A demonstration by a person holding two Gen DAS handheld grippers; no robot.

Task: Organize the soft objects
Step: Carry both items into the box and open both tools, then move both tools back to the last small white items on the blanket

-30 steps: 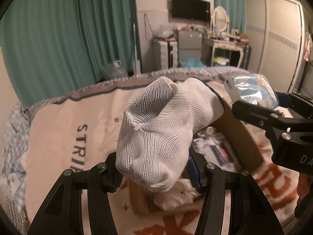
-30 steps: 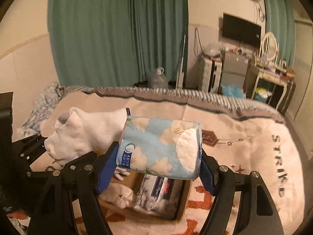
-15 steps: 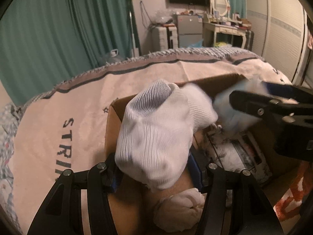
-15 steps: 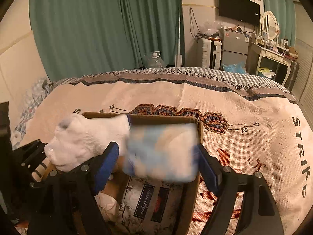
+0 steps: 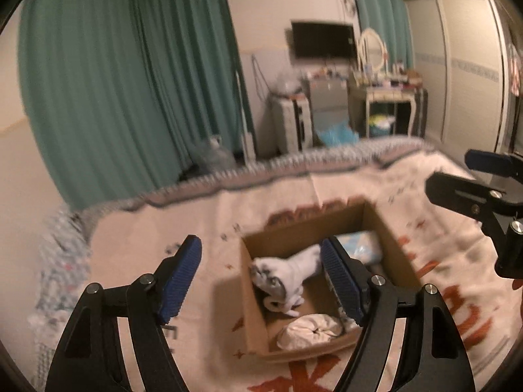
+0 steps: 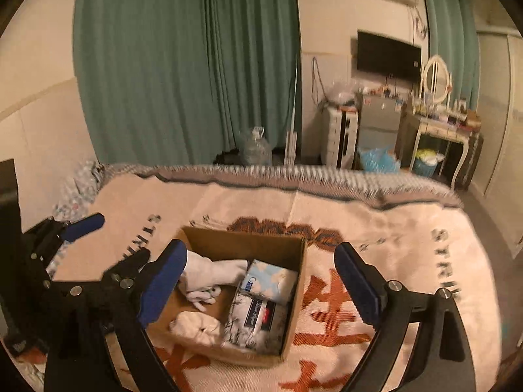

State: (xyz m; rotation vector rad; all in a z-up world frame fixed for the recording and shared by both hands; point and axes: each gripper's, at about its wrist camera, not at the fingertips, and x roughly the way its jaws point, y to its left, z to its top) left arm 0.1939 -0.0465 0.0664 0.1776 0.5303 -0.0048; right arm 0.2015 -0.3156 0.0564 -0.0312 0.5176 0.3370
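White sock (image 6: 212, 271) lying inside cardboard box (image 6: 243, 246), against box's far-left inner wall, toe end curled toward box middle; also visible from left wrist view (image 5: 287, 272), blurred there. Blue floral tissue pack (image 6: 271, 281) in box too, far-right corner, touching sock's cuff end. Below tissue pack, nearer right wall of box, a dark-labelled printed pack (image 6: 258, 320); near-left corner of box, a balled white cloth (image 6: 196, 325). All four soft items inside box, none hanging over rim as far as visible. Left gripper (image 5: 261, 281) above box's left side, jaws spread wide, nothing between pads. Right gripper (image 6: 260, 281) above box's near edge, jaws likewise spread wide and empty. Box sitting on cream blanket (image 6: 408, 248) with orange characters and "STRIKE" lettering, roughly mid-bed. Beyond far edge of bed from box: green curtains (image 6: 183, 65), wall TV (image 6: 389, 55), dressing table with oval mirror (image 6: 438, 124). Step judged: release just done, drop-off into box complete for sock and tissue pack. Next move, judged: clear both grippers up and away from box, then look for any remaining loose soft item on blanket; none evident near box in these views, though left edge of bed is blurred and hard to read. If none left, task likely near finished. Care needed: avoid clipping box wall on way out.
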